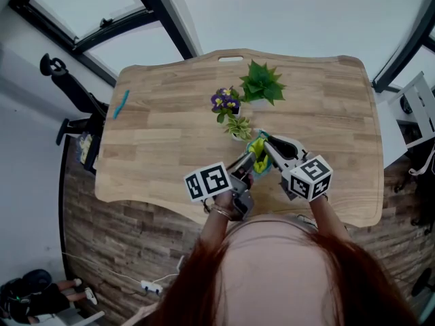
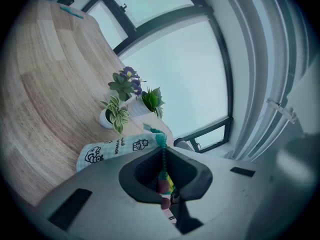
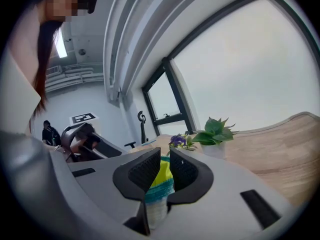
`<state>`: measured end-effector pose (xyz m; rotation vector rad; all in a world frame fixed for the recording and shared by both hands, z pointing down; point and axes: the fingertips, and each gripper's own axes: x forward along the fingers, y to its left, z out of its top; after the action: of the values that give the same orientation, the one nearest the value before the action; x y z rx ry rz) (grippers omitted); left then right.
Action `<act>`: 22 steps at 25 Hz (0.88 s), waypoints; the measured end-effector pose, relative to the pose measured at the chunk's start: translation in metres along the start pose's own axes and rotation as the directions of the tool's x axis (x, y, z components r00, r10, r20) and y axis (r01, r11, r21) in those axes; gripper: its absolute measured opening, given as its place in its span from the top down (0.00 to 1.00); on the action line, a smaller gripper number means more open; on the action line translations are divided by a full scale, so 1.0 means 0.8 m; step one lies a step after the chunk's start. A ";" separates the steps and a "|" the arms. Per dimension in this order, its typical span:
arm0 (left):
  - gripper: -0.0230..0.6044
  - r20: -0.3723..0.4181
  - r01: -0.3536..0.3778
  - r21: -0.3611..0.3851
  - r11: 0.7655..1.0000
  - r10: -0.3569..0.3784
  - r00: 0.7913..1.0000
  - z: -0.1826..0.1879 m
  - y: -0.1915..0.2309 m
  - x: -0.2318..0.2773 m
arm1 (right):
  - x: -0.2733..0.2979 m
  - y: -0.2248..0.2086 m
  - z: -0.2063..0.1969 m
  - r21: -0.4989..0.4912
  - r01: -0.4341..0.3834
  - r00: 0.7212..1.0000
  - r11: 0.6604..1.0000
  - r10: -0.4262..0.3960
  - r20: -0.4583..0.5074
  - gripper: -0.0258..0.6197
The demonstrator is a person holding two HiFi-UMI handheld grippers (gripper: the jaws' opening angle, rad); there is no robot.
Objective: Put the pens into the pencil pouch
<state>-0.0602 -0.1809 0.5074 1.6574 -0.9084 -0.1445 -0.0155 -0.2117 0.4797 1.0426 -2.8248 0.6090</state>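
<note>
Pale wood-grain table [image 1: 156,148] with rounded corners and a slot handle at its far edge fills the middle of the head view; wide bare stretches lie left and right of the pots. One teal pen [image 1: 121,104] lies alone near the far left edge, well apart from everything else. A spiky green plant [image 1: 262,83], a purple flowering plant [image 1: 225,101] and a small striped-leaf plant [image 1: 238,126] stand clustered at centre.

Just nearer than them hangs the pencil pouch [image 1: 258,156], soft checked cloth with cartoon prints and a yellow-green lining. The left gripper [image 1: 249,160] has its jaws pinched together on the pouch's teal zipper edge. The right gripper [image 1: 267,148] has its jaws narrow and clamped on the opposite lip. Both grippers cover most of the pouch, so I cannot tell what is inside.
</note>
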 end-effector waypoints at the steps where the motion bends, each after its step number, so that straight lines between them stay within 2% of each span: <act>1: 0.94 0.001 -0.001 0.000 1.000 0.001 1.000 0.000 0.000 0.000 | 0.000 0.001 -0.001 0.000 -0.002 1.000 1.000 0.002 -0.003 0.91; 6: 0.94 0.010 -0.012 0.009 1.000 0.012 1.000 0.002 0.003 -0.004 | -0.001 0.002 0.006 0.025 -0.011 1.000 1.000 0.011 0.020 0.88; 11: 0.94 0.034 -0.028 0.014 1.000 0.027 0.999 0.007 0.007 -0.009 | -0.010 -0.013 0.023 0.082 0.024 0.997 0.996 -0.030 0.075 0.88; 16: 0.94 0.050 -0.055 0.035 0.998 0.053 0.997 0.009 0.014 -0.015 | -0.020 -0.029 0.021 0.101 0.064 0.995 0.993 -0.070 0.065 0.88; 22: 0.94 0.066 -0.082 0.058 0.995 0.078 0.995 0.007 0.019 -0.027 | -0.023 -0.025 0.016 0.105 0.062 0.996 0.993 -0.069 0.059 0.88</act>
<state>-0.0856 -0.1718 0.5111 1.6773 -1.0349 -0.1170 0.0121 -0.2192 0.4708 1.1864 -2.8255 0.7356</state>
